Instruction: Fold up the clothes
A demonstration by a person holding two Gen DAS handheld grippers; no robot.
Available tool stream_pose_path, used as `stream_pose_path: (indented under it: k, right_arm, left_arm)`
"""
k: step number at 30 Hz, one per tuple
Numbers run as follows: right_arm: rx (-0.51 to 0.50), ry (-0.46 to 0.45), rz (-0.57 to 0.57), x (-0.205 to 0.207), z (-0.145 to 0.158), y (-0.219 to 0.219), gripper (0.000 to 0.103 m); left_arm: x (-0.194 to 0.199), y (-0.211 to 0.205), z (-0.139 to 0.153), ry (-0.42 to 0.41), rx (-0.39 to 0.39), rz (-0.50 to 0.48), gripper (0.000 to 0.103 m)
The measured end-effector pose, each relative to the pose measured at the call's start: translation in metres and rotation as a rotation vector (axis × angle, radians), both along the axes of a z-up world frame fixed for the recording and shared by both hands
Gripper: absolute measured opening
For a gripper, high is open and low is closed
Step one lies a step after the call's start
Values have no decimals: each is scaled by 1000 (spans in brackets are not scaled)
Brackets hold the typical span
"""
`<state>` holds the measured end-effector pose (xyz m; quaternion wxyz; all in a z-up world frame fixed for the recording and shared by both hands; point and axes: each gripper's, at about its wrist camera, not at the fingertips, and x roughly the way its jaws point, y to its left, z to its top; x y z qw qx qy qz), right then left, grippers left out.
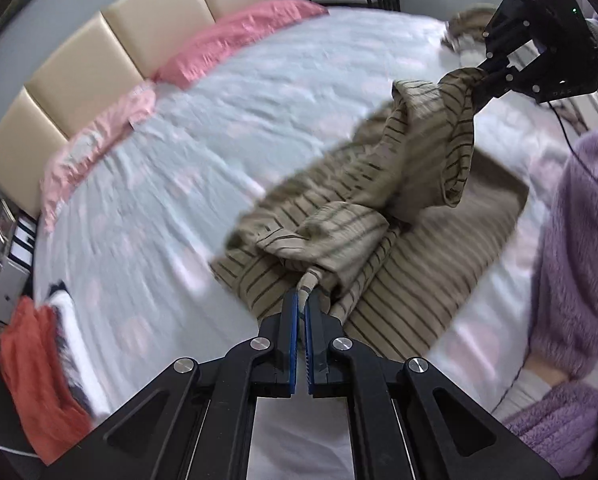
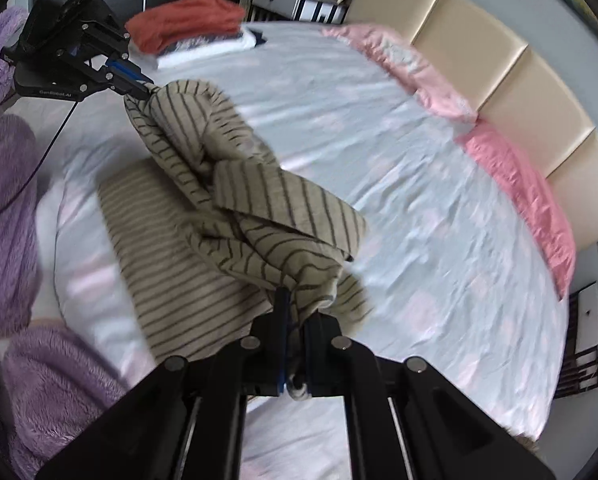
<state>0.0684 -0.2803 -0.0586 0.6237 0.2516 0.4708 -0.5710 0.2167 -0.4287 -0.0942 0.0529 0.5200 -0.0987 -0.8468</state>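
Note:
A beige garment with thin dark stripes (image 1: 399,184) hangs bunched over the bed, its lower part lying on the sheet; it also shows in the right wrist view (image 2: 267,216). My left gripper (image 1: 302,300) is shut on one edge of it, and shows in the right wrist view (image 2: 139,86) at the upper left. My right gripper (image 2: 295,308) is shut on another edge, and shows in the left wrist view (image 1: 483,74) at the upper right, holding the cloth lifted.
The bed has a pale blue sheet (image 1: 227,128), pink pillows (image 1: 235,36) and a cream padded headboard (image 1: 111,52). A stack of folded clothes with an orange item on top (image 2: 187,20) sits at one bed corner. The person's purple fleece sleeve (image 1: 575,248) is close by.

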Motion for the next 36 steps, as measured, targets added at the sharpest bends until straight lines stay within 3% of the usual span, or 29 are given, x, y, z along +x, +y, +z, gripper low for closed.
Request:
stream_pose_path:
  k: [5,10,11,14,15,18,22,25,29,31,35,36]
  right_arm:
    - [167,-81,-23,7,-57,6,6]
    - [258,-167,-66,5,-79,5,10]
    - [270,-179,-71,5,-80,5,10]
    - [294,-211,-82,7,-74,7,27]
    - [288,-220,-89,8,-68,9,28]
    - [217,-249,-133,6,-41,18,29]
    - [101,-369,-322,-11,-11,20,29]
    - [17,-478,-477,-23,-8,15,29]
    - [-47,-507,-623,-30,-20,4,29]
    - [-82,-530,-675,-31,-25,5,29]
    - [-141,-551,-751,-35,-42,2,29]
    - [-145,-569,-768,-36,-50,1,28]
  left_arm:
    - [1,1,-43,-95,29,29,3]
    - [-1,-3,-70,-159,65,65,7]
    - [-1,-3,-71,-168,77,68,12]
    - [6,0,-63,-165,131,52,46]
    - [9,1,-56,-146,133,46,52]
    - [18,-2,-32,-73,141,80,53]
    - [13,-20,1,67,208,231,53]
    - [2,-30,3,131,275,376,53]
    - [-12,-35,-13,159,297,538,53]
    - [-19,-26,-23,164,275,550,53]
    - [-26,-26,-39,90,235,570,52]
    - [-26,-29,-43,81,244,577,48]
